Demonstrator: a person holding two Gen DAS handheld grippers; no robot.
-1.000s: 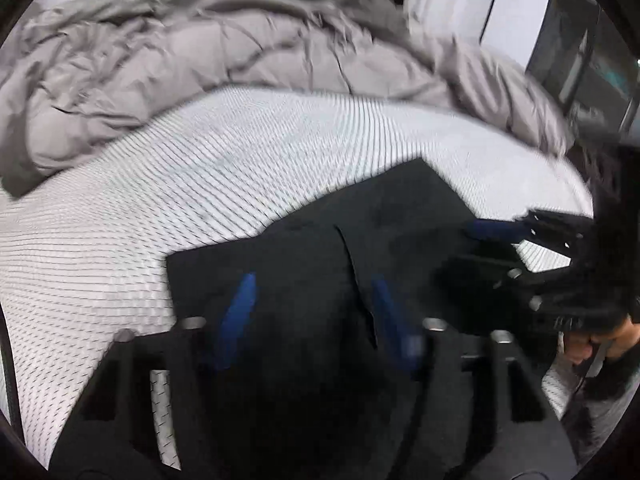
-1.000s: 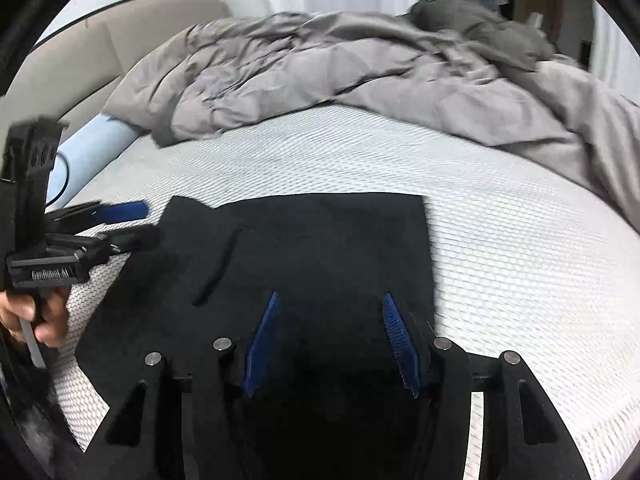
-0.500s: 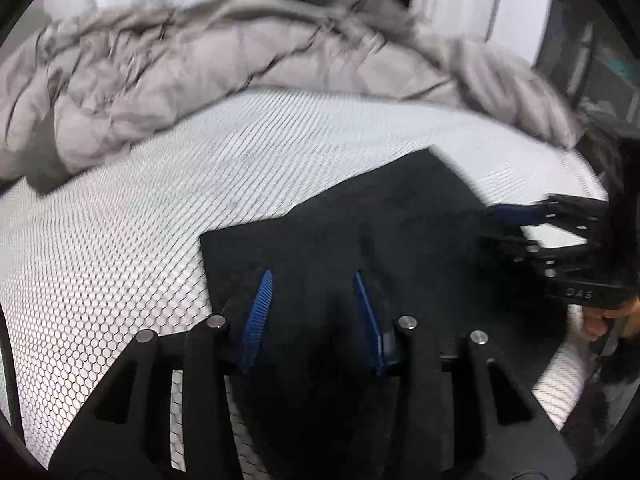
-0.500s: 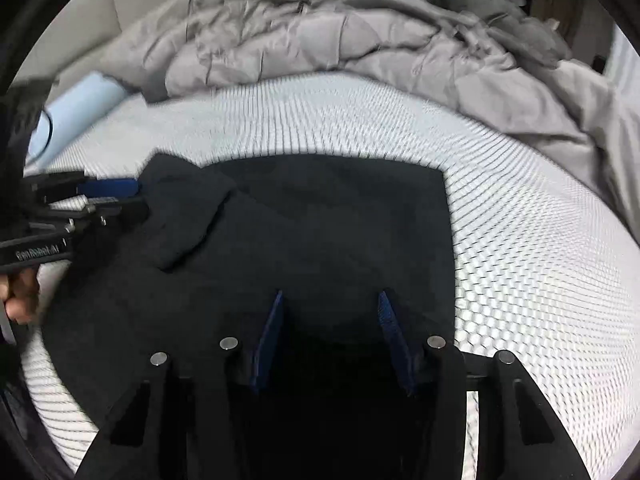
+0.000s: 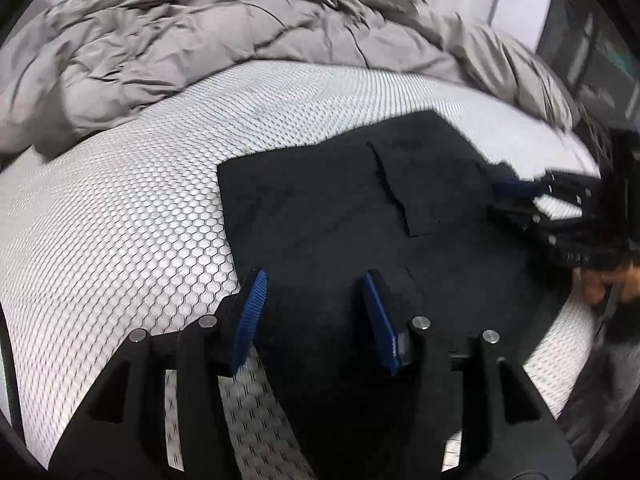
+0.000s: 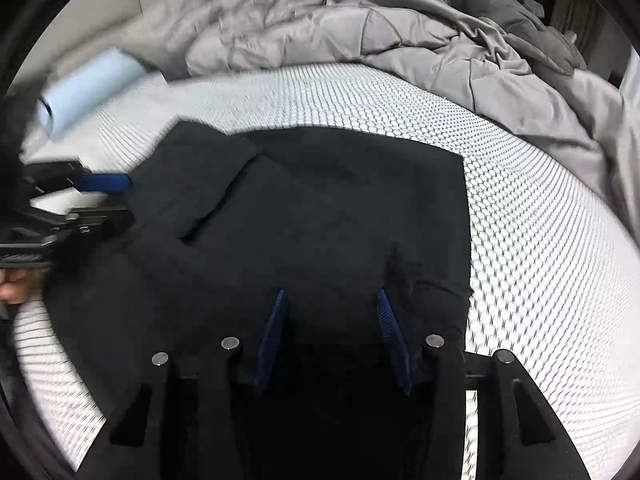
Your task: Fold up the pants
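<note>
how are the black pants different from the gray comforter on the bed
The black pants lie flat and partly folded on the near part of the mattress; the gray comforter is bunched and crumpled at the far side. The pants look smooth with straight edges; the comforter is puffy, full of creases. The pants cover a smaller patch than the comforter. Both are soft fabric resting on the same white honeycomb-patterned mattress.

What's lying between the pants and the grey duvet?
Nothing: only bare white mattress lies between the pants and the duvet. Both wrist views show that strip; the right one shows it clearest.
</note>
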